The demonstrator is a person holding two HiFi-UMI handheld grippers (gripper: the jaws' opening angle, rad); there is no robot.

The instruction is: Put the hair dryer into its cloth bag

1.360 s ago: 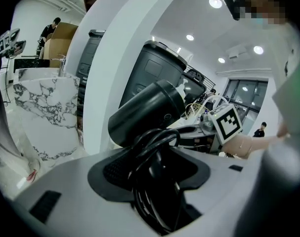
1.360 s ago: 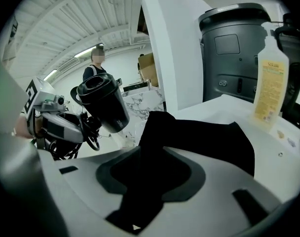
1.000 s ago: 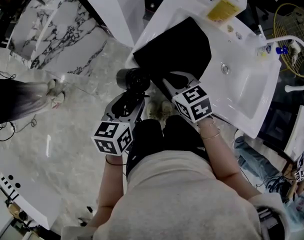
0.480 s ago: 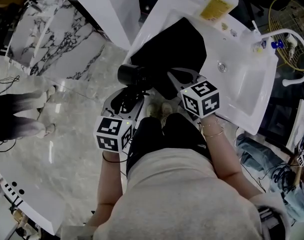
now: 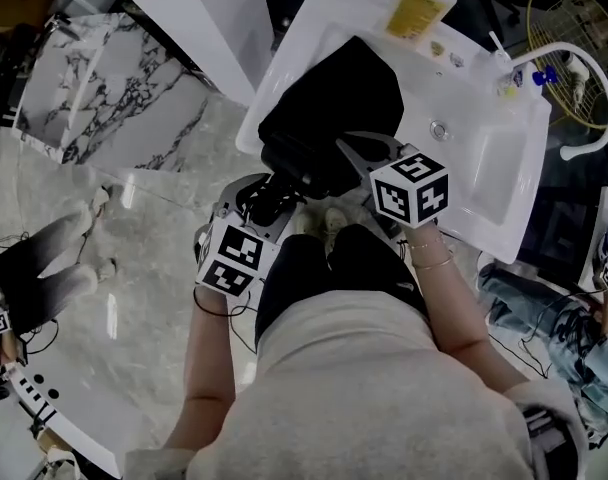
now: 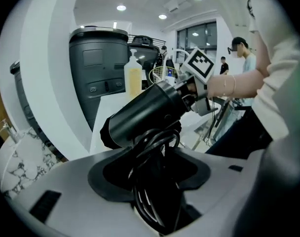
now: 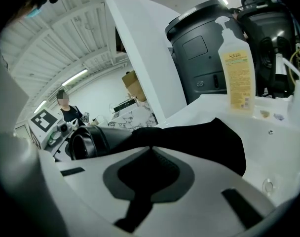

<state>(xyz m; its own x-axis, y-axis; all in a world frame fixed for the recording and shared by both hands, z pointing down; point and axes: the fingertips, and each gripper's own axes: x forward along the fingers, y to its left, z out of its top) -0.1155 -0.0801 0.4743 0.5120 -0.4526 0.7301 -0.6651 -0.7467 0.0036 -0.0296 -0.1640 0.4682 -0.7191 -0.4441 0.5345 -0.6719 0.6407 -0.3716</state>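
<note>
The black cloth bag [image 5: 334,93] lies across the white sink's near corner. My right gripper [image 5: 350,156] is shut on the bag's near edge; in the right gripper view black cloth [image 7: 189,139] fills the space between its jaws. The black hair dryer [image 5: 280,186] hangs just off the sink's edge, its barrel partly under that edge of the bag. My left gripper [image 5: 267,204] is shut on its handle, with the coiled cord [image 6: 152,152] bunched between the jaws and the barrel [image 6: 145,111] pointing toward the right gripper. The barrel's round mouth [image 7: 85,142] shows beside the bag.
The white sink [image 5: 489,163] carries a yellow-labelled soap bottle [image 5: 420,0] and a curved faucet [image 5: 576,68] at its far side. A white slanted wall panel [image 5: 199,13] rises left of it. A person's legs [image 5: 44,268] stand on the marble floor at left.
My right gripper has closed on the bag's edge and raised it slightly. The left gripper has rolled and carried the dryer toward the bag, so the barrel now sits partly under the cloth.
</note>
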